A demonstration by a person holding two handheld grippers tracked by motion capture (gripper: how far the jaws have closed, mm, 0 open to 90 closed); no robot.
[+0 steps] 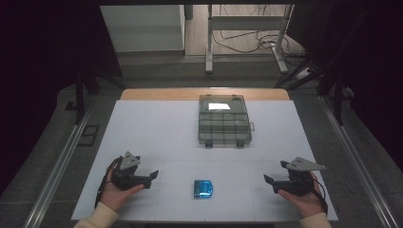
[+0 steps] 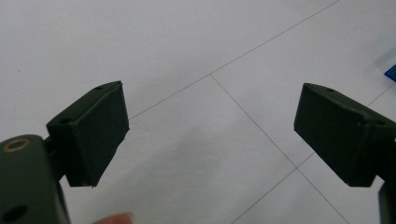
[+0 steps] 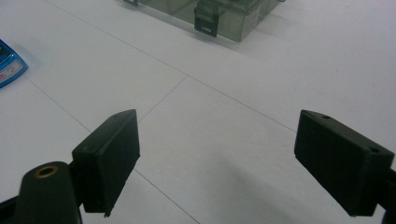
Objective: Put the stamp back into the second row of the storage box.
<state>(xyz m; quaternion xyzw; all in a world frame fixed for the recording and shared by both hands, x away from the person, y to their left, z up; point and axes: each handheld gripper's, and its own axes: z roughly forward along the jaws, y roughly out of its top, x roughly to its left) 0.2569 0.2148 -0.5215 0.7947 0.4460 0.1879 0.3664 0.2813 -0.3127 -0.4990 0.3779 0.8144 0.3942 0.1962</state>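
Resting low near the front edge of the white panelled surface, left tool sits in a hand, jaws spread wide, nothing between them; bare white panel seams under it in the left gripper view. Right tool in the other hand, same deal: jaws wide apart, holding nothing. Both tools point inward toward each other. Small blue glossy rectangular packet lies flat on the surface between the two tools, apart from both, a bit nearer the left tool; its corner shows at the right edge of the left gripper view and at the left edge of the right gripper view. Farther off, beyond the packet, smoky translucent plastic compartment box with dark latches, lid closed, well apart from both tools.
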